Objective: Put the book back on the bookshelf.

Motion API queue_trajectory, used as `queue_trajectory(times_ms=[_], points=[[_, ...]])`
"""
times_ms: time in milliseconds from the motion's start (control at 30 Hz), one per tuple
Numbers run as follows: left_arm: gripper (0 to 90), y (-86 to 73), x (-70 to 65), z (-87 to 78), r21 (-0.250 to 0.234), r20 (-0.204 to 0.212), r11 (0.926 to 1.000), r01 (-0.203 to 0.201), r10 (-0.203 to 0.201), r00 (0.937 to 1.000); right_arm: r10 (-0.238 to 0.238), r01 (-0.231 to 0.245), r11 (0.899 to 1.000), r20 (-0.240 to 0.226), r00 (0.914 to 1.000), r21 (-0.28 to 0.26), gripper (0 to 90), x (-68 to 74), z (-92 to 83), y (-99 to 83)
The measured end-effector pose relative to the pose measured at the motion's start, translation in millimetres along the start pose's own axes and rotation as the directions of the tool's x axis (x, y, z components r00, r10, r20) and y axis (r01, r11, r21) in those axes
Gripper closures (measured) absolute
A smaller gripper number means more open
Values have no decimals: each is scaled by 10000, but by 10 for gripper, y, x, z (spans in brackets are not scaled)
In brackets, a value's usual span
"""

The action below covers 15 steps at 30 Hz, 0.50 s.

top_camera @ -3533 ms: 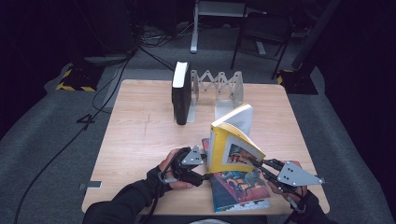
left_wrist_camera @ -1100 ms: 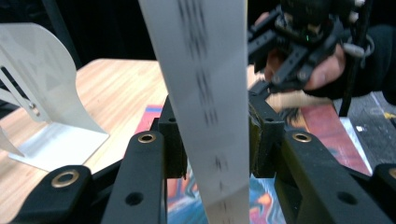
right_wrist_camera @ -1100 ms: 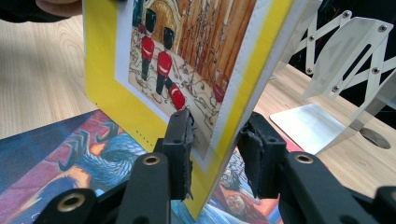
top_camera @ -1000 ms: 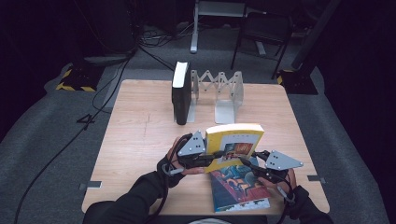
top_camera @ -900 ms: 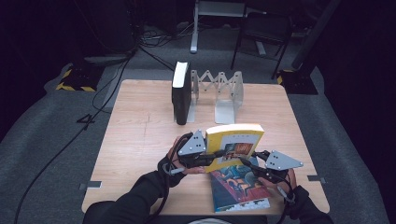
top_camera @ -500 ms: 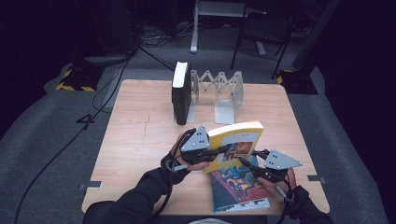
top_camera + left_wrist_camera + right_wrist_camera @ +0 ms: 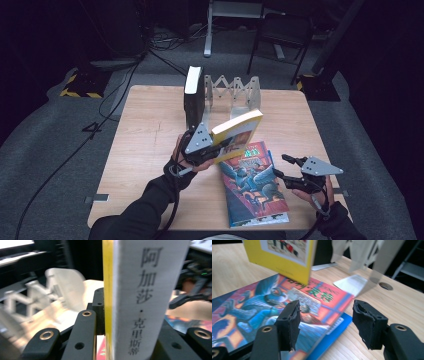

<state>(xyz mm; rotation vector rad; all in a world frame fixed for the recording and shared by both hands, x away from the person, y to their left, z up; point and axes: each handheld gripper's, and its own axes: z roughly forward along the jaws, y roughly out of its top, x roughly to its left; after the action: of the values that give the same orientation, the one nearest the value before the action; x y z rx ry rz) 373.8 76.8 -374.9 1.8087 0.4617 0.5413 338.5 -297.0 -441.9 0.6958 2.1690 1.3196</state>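
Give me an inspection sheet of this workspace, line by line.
Surface: wooden table, bare at its left half.
Job's things: yellow book lifted, tilted; colourful book flat on a blue one beneath; black book upright in the folding rack.
Clutter: nothing seen.
Grippers: left gripper shut on the yellow book; right gripper open, its fingers just opening, nothing between them.
Cables: leads on the floor behind.
Surroundings: dark room, chair, grey carpet.

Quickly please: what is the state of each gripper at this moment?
Left gripper: closed on the thick yellow paperback book, lifted off the table.
Right gripper: open, holding nothing; its jaws have just been opening.
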Motion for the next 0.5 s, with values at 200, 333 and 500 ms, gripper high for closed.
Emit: queue_trajectory(times_ms=[200, 333, 500], points=[[750, -54, 219, -92, 42, -1256, 9991, 412, -403, 9913, 138, -142, 9991, 102, 9999, 402, 393, -34, 78, -54], [751, -121, 353, -121, 174, -2292, 9964, 824, -763, 9704, 176, -179, 9985, 59, 9998, 516, 391, -34, 86, -69], [751, -260, 474, -81, 417, -3754, 9862, 1605, -1334, 9172, 295, -302, 9979, 126, 9995, 564, 407, -50, 93, -97]])
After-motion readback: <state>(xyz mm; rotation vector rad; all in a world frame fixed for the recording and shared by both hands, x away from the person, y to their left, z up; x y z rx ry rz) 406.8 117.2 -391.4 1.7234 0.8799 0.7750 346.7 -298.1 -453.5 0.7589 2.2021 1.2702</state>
